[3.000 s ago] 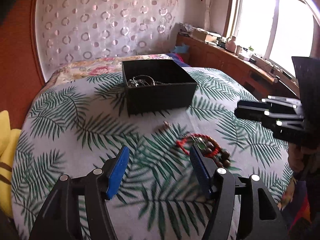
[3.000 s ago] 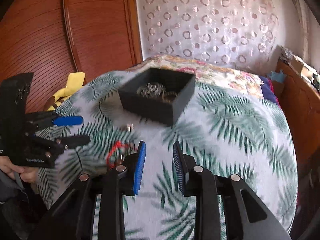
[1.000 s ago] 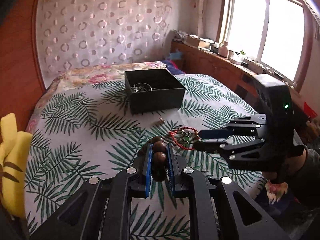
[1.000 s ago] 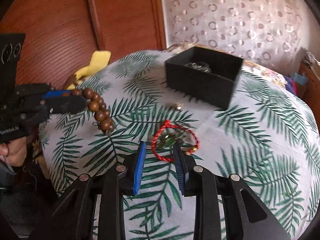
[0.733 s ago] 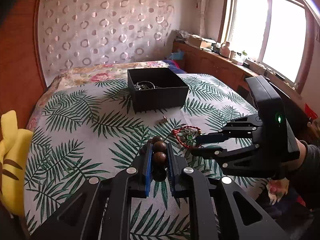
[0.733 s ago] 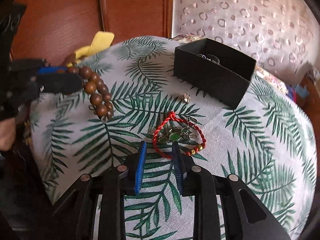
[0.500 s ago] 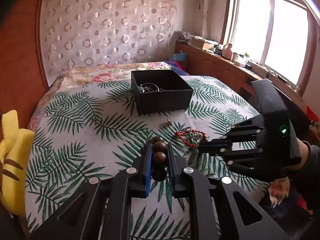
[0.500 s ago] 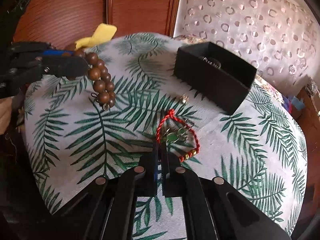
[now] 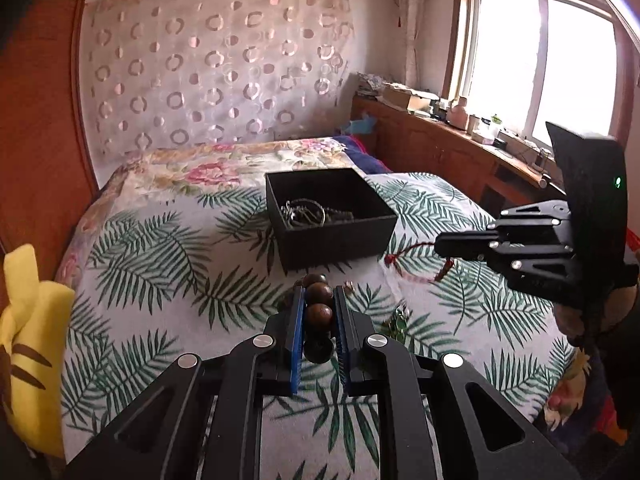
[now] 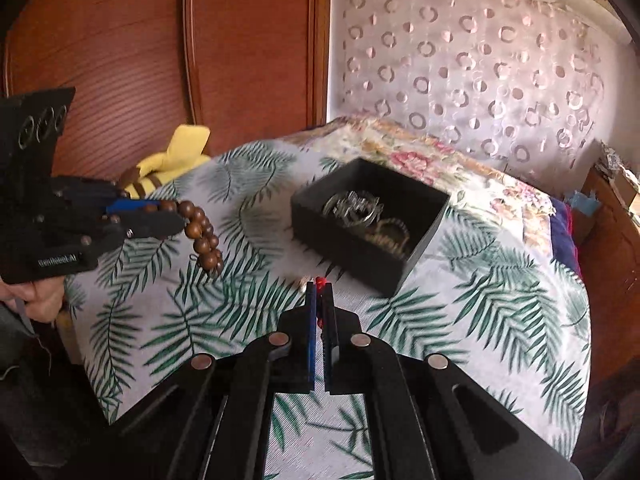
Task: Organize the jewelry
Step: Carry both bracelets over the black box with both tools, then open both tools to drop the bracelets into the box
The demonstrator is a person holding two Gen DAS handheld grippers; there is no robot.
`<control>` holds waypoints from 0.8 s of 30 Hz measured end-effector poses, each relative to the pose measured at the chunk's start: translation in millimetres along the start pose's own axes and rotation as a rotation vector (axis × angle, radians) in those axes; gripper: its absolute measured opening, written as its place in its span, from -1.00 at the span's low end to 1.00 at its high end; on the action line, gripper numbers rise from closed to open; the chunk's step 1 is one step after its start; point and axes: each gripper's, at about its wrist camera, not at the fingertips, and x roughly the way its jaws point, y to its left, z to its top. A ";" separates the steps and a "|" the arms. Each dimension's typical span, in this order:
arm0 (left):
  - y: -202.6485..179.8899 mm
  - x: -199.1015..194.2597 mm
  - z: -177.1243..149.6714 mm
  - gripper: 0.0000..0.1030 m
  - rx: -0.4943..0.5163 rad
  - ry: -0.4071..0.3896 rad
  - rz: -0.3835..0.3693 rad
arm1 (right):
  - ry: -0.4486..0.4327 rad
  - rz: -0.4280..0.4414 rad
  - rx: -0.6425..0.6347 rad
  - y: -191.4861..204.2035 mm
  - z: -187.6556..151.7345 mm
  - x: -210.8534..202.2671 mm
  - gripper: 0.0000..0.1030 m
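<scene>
The left hand-held gripper [image 9: 318, 320] is clamped on a wooden bead bracelet [image 9: 319, 312] above the palm-print bed [image 9: 160, 264]; the right hand-held gripper [image 10: 319, 300] pinches a red cord bracelet [image 9: 416, 258]. Beyond them sits the black box [image 9: 332, 220] holding silver jewelry [image 9: 302, 212].

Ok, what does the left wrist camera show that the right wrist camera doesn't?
Only the left wrist view shows the window, the cluttered sill, and the red cord bracelet hanging from the right gripper.

Only the right wrist view shows the wooden bead bracelet dangling in a loop from the left gripper, and the wooden wardrobe.

Both show the black box with silver jewelry inside, the palm-leaf bedspread and the yellow plush toy.
</scene>
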 end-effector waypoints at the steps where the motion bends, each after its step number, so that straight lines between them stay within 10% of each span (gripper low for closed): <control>1: -0.5 0.8 3.8 -0.76 0.005 -0.005 0.000 | -0.006 0.000 0.003 -1.8 2.8 -0.3 -0.94; 24: -4.2 46.1 89.2 -0.76 0.040 -0.045 0.028 | -0.070 -0.026 0.089 -52.9 66.1 39.5 -0.94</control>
